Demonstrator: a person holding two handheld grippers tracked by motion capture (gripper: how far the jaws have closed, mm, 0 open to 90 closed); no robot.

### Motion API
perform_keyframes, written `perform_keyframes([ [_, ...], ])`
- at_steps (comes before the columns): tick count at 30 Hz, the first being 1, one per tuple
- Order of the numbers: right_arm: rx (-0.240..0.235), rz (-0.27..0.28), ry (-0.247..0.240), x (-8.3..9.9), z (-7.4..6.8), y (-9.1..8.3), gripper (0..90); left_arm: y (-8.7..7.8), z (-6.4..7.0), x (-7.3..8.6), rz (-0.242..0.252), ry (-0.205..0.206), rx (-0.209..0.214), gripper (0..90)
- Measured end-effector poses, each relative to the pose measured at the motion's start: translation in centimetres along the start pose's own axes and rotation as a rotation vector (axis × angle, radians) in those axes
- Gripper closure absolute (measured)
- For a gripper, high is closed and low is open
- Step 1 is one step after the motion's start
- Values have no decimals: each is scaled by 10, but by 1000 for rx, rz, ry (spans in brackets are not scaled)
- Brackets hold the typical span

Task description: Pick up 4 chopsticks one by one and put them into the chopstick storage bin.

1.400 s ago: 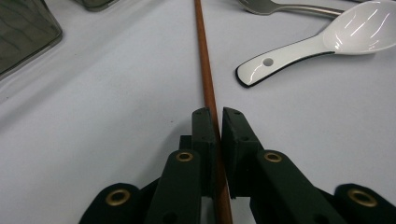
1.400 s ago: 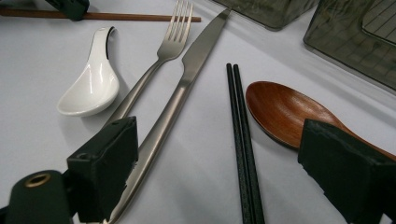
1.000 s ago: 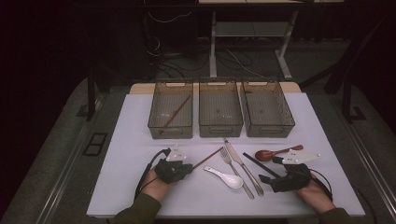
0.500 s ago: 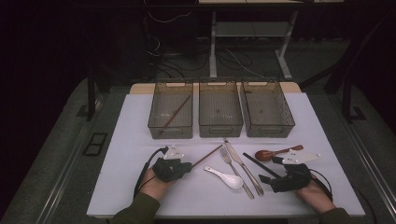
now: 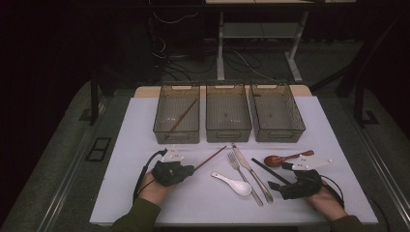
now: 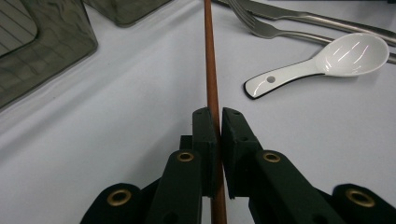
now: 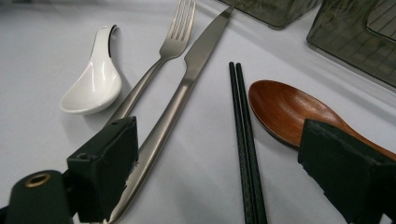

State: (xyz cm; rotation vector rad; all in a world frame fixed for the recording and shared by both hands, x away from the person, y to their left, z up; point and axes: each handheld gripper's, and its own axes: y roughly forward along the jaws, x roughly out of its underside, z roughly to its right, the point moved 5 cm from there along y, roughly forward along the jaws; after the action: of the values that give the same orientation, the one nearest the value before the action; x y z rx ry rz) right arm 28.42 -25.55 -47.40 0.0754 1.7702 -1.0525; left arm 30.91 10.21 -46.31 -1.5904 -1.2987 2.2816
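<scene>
1. Nearest to us, our left gripper [image 6: 216,123] has its two jaws pressed together on a brown chopstick [image 6: 211,65]. The stick runs straight out from between the fingers [image 6: 204,135] and away across the white table [image 6: 116,135].

2. In the high view the same chopstick [image 5: 210,158] lies low, pointing from the left gripper [image 5: 189,170] toward the bins. We cannot tell whether it has left the table.

3. Our right gripper [image 7: 217,158] rests with its jaws spread wide and nothing between them. Between its fingers lie the black chopsticks [image 7: 245,140] and the handle of the knife [image 7: 187,88].

4. Just past the right-hand finger sits the wooden spoon [image 7: 289,112]. Beyond the left-hand finger lie the fork [image 7: 161,60] and the white soup spoon [image 7: 93,79].

5. Farther out, three grey bins stand side by side. The left bin [image 5: 177,114] holds another brown chopstick [image 5: 182,116], while the middle bin [image 5: 227,113] and the right bin [image 5: 276,113] look bare.

6. We judge the step in hand to be the pickup of the second brown chopstick, with sorting barely begun.

7. The next move calls for a level lift, a carry forward and over the near wall of the left bin, then a release beside its twin. The thin stick may pivot in the grip, so we should keep it steady.
</scene>
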Motion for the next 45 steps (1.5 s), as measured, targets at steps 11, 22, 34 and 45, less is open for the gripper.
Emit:
perform_keyframes([
  [11,-9,1,-3,0,-1,1,121,-12,-8,-5,18,7,10,836],
  [22,-11,1,-2,0,-1,2,121,-19,-11,-15,48,14,23,837],
  [34,-12,-3,-2,1,-2,4,121,-25,-20,-24,88,5,17,837],
  [45,-13,-7,2,1,-1,4,120,-28,-27,-35,125,1,6,836],
])
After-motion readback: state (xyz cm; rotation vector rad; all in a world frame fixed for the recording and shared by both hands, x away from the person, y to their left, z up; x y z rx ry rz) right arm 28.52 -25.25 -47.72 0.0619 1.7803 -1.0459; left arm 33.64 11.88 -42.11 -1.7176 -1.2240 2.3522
